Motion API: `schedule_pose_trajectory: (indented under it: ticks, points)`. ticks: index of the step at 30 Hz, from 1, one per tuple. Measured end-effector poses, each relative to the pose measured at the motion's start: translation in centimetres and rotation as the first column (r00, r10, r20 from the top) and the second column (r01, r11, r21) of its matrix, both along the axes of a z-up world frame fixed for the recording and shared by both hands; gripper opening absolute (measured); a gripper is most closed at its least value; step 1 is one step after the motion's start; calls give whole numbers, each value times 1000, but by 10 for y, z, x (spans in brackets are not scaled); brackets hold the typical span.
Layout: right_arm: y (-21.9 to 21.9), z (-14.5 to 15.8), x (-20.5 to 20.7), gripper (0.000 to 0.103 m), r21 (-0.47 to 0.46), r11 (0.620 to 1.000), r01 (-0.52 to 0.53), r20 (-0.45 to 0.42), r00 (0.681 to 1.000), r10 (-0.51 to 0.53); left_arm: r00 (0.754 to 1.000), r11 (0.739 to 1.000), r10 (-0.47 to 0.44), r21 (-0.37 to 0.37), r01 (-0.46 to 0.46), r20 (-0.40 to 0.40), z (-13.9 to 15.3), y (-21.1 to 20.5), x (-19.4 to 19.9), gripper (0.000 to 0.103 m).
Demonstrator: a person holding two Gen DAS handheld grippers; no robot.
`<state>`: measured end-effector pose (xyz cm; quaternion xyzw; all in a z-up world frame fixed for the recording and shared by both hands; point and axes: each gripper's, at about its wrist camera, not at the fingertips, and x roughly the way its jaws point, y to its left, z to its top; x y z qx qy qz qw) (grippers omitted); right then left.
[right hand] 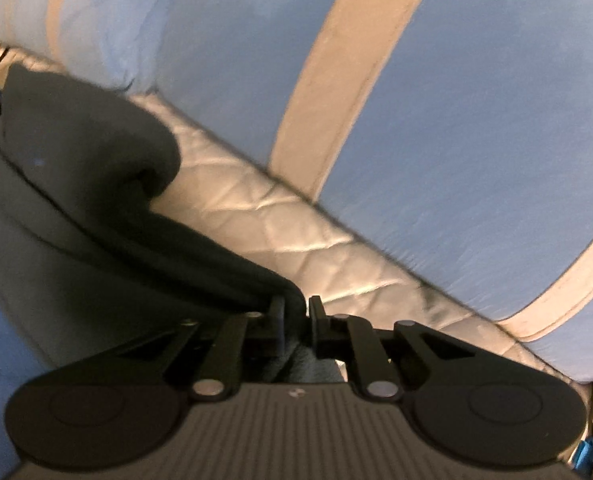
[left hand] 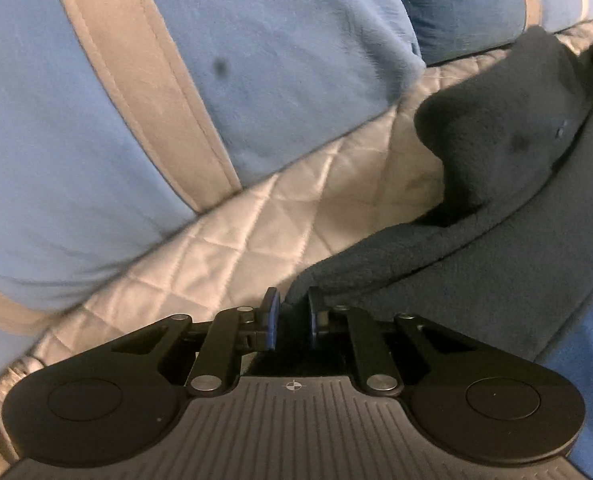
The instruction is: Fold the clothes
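A dark navy fleece garment (left hand: 496, 216) lies on a quilted cream cover (left hand: 256, 232). In the left wrist view my left gripper (left hand: 292, 314) is shut on the garment's near corner, with cloth pinched between the blue pads. The garment stretches away to the right, a rolled fold bulging at its upper part. In the right wrist view the same garment (right hand: 76, 208) fills the left side. My right gripper (right hand: 296, 316) is shut on its other corner, and dark cloth bunches between the fingers. The quilted cover (right hand: 296, 232) shows beyond it.
Large blue cushions with beige stripes (left hand: 156, 80) stand behind the cover and fill the upper part of both views (right hand: 456, 120). A blue surface (left hand: 588, 360) shows at the lower right of the left view. A small blue object (right hand: 586, 454) sits at the right view's lower right edge.
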<state>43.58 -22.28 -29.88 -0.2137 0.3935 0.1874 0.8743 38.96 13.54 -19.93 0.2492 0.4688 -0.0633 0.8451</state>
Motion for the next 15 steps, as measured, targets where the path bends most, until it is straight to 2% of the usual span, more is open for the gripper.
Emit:
schedule_pose_trajectory:
  ticks: [2, 8, 15]
  points:
    - [2, 4, 2, 11, -4, 1000, 12, 27, 1000, -12, 999, 999, 5, 33, -6, 35, -4, -4, 3, 15]
    - [6, 11, 14, 11, -9, 998, 62, 102, 993, -61, 988, 995, 61, 68, -72, 143, 1, -4, 28, 15]
    - [14, 12, 31, 10, -11, 994, 109, 145, 984, -107, 979, 991, 109, 62, -122, 174, -7, -7, 55, 15]
